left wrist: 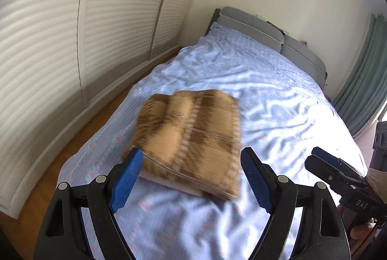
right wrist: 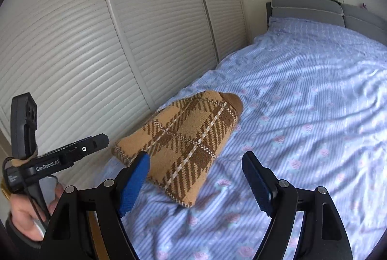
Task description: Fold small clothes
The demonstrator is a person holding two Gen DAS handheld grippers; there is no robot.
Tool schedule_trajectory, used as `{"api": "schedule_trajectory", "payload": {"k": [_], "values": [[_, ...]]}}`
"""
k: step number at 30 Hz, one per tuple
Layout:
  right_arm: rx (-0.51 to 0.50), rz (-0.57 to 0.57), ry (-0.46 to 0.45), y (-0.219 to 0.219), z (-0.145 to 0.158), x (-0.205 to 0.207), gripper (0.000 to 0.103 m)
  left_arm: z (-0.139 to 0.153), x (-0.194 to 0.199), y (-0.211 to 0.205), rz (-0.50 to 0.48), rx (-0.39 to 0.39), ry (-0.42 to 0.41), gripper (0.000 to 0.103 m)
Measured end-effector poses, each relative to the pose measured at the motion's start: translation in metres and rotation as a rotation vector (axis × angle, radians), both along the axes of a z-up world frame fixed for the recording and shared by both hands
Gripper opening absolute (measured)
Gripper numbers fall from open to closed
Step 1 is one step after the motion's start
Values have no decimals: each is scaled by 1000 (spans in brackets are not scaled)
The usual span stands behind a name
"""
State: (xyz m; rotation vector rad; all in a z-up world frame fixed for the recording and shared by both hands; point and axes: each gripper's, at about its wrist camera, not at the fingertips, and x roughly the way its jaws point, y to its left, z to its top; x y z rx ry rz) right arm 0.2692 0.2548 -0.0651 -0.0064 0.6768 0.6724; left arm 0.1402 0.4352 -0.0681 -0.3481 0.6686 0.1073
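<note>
Right wrist view: folded plaid garment (right wrist: 183, 151) on bed (right wrist: 302, 114); both grippers' fingers wide, empty; press edges square before releasing.

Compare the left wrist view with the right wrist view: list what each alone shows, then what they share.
Left wrist only: green curtain at the right, wooden floor beside the bed.
Right wrist only: the person's left hand gripping its handle.
Both: folded brown plaid knit garment on the blue floral bedsheet, grey headboard, louvred wardrobe doors, both hand-held grippers open.

Folded garment (right wrist: 186, 146) on bed (right wrist: 314, 114) (wardrobe (right wrist: 96, 42) alongside).
</note>
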Motion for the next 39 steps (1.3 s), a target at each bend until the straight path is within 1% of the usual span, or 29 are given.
{"api": "schedule_trajectory", "payload": {"k": [2, 4, 7, 9, 12, 14, 17, 21, 23, 27, 31, 35, 39], "values": [[0, -8, -22, -19, 11, -13, 81, 17, -12, -26, 2, 31, -3, 90], [-7, -25, -48, -41, 25, -30, 81, 35, -24, -56, 3, 66, -16, 91], [-11, -72, -81, -81, 41, -52, 83, 54, -41, -99, -13, 97, -36, 94], [-9, -112, -102, -113, 51, -68, 88, 63, -50, -130, -20, 127, -39, 97], [-12, -175, -125, -161, 63, -88, 91, 71, -63, -174, -52, 137, -56, 98], [-23, -216, -138, -192, 69, -102, 91, 74, -70, -203, -77, 137, -63, 100], [-46, -273, -158, -235, 78, -124, 91, 79, -81, -248, -120, 141, -74, 100], [-95, -354, -202, -285, 85, -156, 91, 82, -94, -299, -162, 170, -87, 100], [-107, -395, -208, -309, 86, -170, 92, 82, -99, -320, -179, 176, -90, 102], [-130, -487, -211, -351, 86, -191, 93, 81, -111, -359, -217, 195, -101, 102], [-166, -577, -224, -382, 85, -207, 93, 81, -121, -393, -242, 223, -118, 103], [-170, -639, -211, -406, 83, -217, 94, 80, -131, -414, -251, 254, -144, 103], [-170, -693, -202, -421, 79, -226, 94, 75, -136, -425, -272, 267, -143, 103]]}}
